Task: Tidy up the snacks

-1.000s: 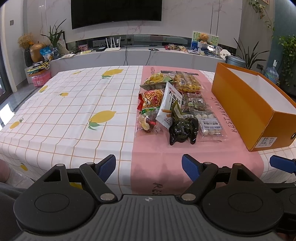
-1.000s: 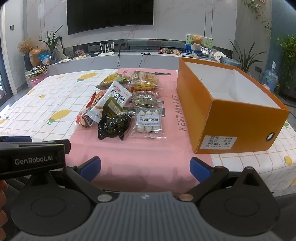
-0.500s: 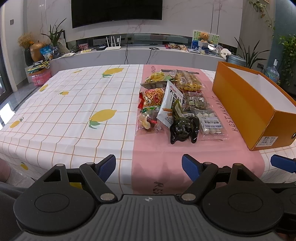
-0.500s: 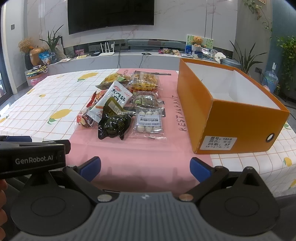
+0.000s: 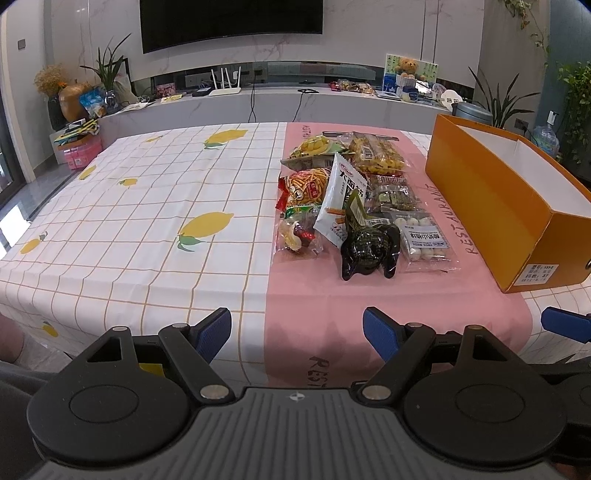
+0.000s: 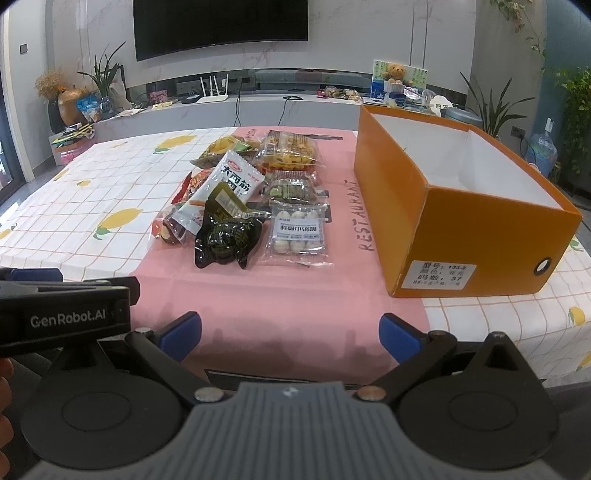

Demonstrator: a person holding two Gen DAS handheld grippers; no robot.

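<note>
Snack packets (image 6: 243, 206) lie piled on the pink runner, left of the empty orange box (image 6: 461, 236); both grippers (image 5: 297, 330) (image 6: 290, 332) gape near. Light, crinkly, slippery film: pinch sealed edges.

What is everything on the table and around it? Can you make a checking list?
Surface: lemon-print tablecloth with a pink runner.
Job's things: snack packets piled on the runner; orange box open, no snacks seen inside, right of the pile.
Clutter: nothing seen on the table.
Grippers: left gripper and right gripper open, holding nothing.
Cables: black cords hang down the counter.
Surroundings: TV, plants, teddy bear.
</note>
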